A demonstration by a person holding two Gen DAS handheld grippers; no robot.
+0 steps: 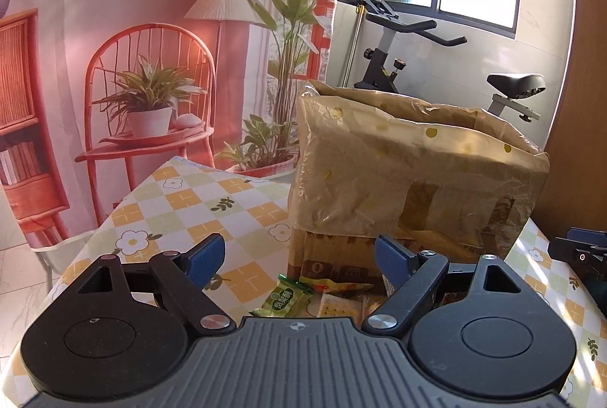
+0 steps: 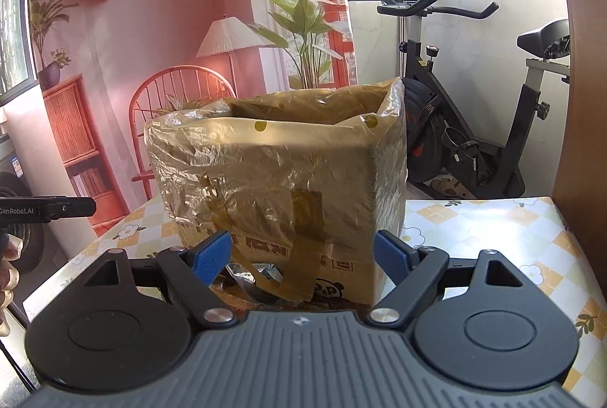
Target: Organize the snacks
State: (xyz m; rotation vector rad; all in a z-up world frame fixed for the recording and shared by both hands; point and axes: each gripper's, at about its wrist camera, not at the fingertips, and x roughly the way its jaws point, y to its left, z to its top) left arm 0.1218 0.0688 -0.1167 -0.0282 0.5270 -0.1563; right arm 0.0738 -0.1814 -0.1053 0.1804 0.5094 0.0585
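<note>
Checkered tablecloth (image 1: 197, 203) bears plastic-lined cardboard box (image 1: 409, 180), snack packets (image 1: 303, 298) beside.

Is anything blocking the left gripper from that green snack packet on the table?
Nothing visible does. The green snack packet lies in the open on the tablecloth, just ahead of the open left gripper; the lined cardboard box stands behind it.

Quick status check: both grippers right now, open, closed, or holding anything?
Left gripper: open, holding nothing.
Right gripper: open, holding nothing.
</note>
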